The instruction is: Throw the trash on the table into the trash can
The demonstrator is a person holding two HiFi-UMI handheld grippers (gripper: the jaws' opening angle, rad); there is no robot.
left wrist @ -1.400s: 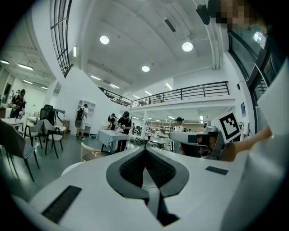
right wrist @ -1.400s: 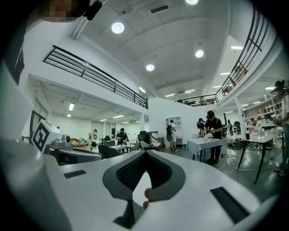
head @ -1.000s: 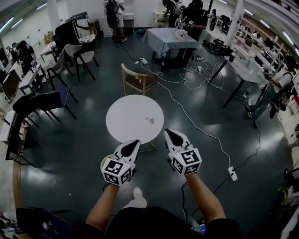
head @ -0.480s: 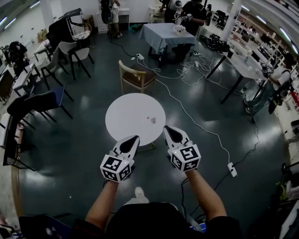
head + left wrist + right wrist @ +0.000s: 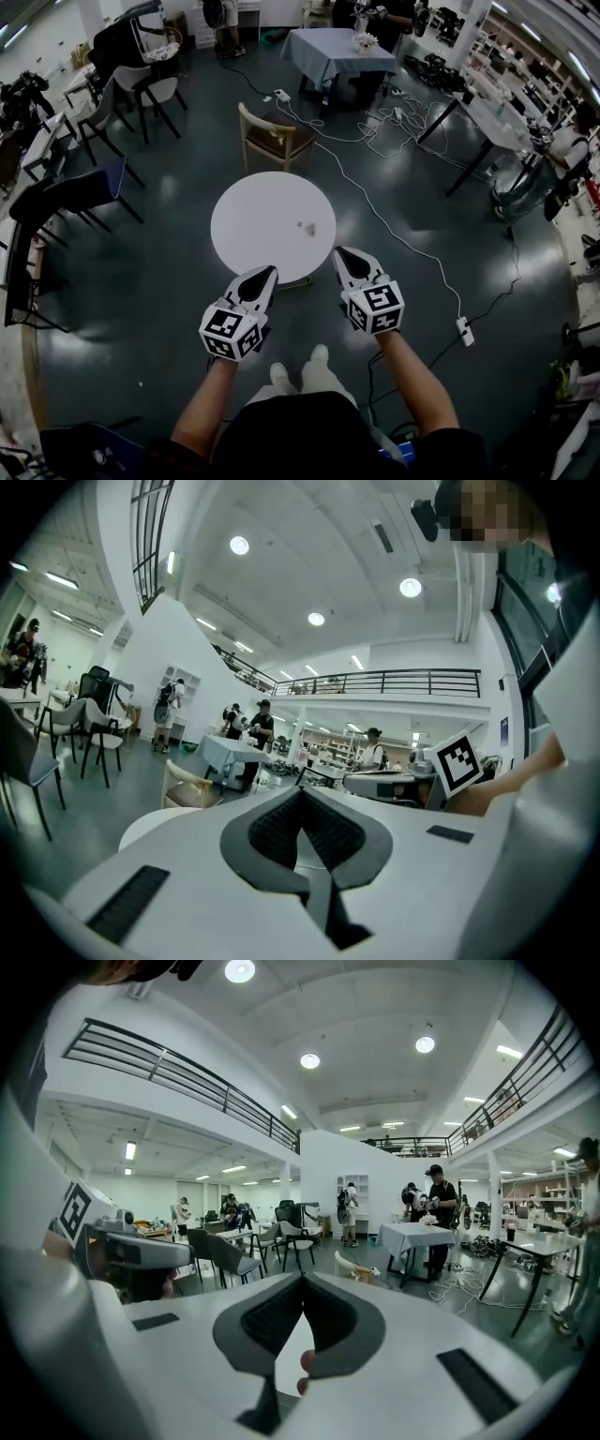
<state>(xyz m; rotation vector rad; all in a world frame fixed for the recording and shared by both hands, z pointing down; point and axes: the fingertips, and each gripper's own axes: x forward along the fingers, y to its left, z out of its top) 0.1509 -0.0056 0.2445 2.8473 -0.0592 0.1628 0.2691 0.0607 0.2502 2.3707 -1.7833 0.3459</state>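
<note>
Now we hold the left gripper (image 5: 264,275) pressed together and empty by the round white table's (image 5: 246,211) near edge, the small trash (image 5: 304,226) lies toward its right edge, and our right gripper (image 5: 343,255) is likewise closed.

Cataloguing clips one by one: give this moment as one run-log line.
stage: pre-grasp | left gripper: shut | right gripper: shut | trash: small piece on round white table, untouched

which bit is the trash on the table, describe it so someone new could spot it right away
Start at the round white table in the middle of the dark floor, on the near side of the wooden chair. The trash is a small pale scrap lying a little right of the tabletop's centre, too small to say what it is made of. It is the only thing on that white top.
</note>
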